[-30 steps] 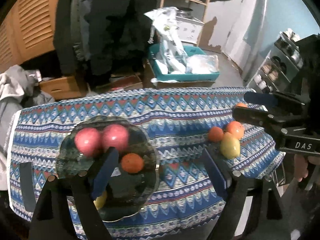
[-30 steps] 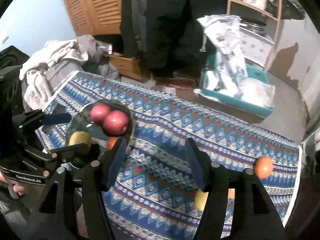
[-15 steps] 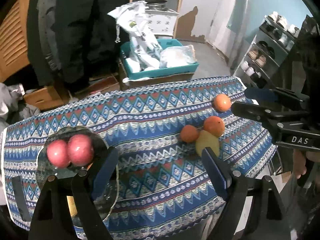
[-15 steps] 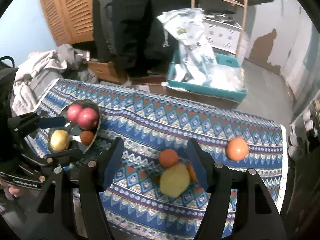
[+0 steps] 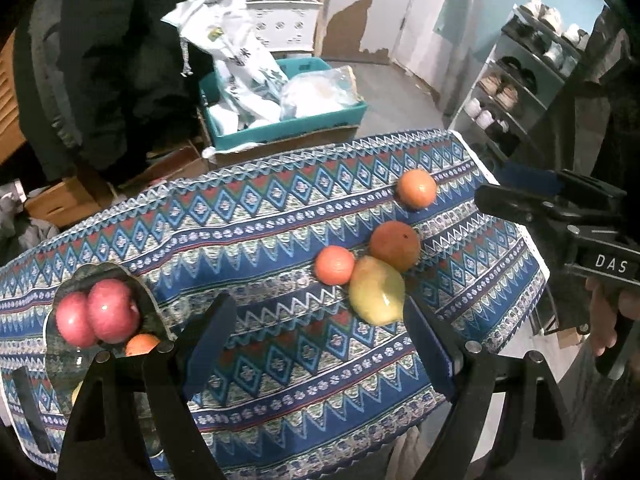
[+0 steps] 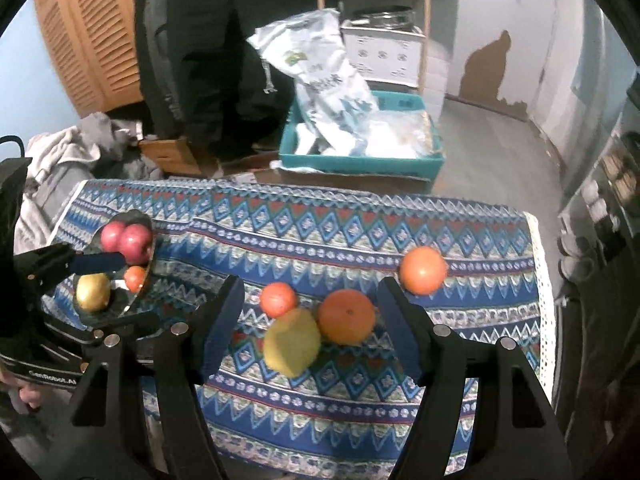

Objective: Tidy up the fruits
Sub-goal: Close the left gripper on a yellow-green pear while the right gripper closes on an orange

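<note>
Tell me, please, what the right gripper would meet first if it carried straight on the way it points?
Most likely the yellow pear, lying between the opening, empty right gripper and the patterned tablecloth, with the large orange close beside it; depth is uncertain.

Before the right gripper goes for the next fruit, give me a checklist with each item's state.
1. Right gripper empty: ok, jaws opening, nothing clamped.
2. Target in line: ok, the lemon shows between its fingers, with cloth still visible around it.
3. Lemon free to lift: not ok, the big orange and small orange crowd against it.
4. Left gripper clear: ok, open and empty.
5. Room in the bowl: cannot tell; two apples, a yellow fruit and an orange already fill much of it.
6. Far orange stable: ok, apart near the cloth's edge.
</note>
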